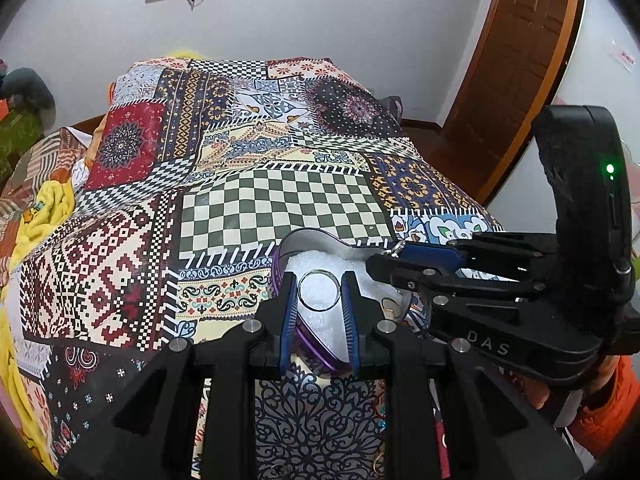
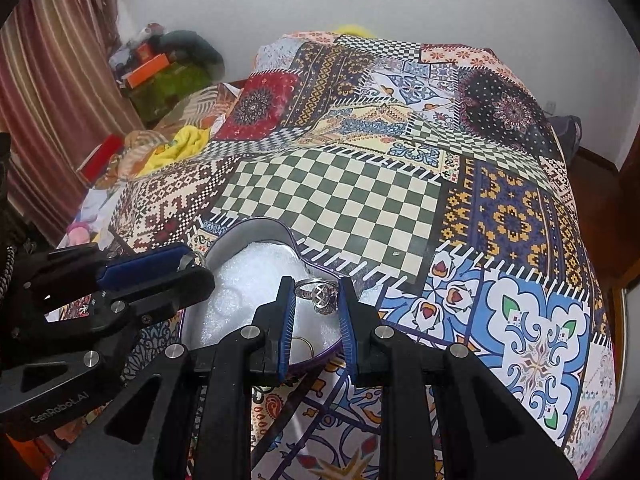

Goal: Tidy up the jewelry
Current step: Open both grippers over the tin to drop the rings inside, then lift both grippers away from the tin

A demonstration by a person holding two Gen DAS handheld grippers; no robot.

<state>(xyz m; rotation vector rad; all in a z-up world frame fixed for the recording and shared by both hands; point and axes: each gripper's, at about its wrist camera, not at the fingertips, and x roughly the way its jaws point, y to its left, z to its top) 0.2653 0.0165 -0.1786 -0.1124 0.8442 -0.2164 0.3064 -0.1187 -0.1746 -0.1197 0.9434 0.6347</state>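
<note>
Patchwork bedspread (image 2: 332, 196), heart box (image 2: 256, 236) w/ white foam: left gripper (image 1: 319, 292) clamped on plain ring (image 1: 319, 290), right gripper (image 2: 317, 295) clamped on gem ring (image 2: 320, 294), both right above box.

Patchwork bedspread (image 1: 256, 200), wooden door (image 1: 516, 68), striped curtain (image 2: 52, 80), yellow cloth (image 2: 180, 146).

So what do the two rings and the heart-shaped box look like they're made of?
Plain ring, in the left gripper: polished silver-toned metal, bright and smooth. Ornate ring, in the right gripper: silver-toned metal with an openwork top, possibly set with tiny stones, too small to confirm. Heart-shaped box: likely tin, with a grey sheen inside and a glossy purple rim; its white padding looks like foam.
</note>
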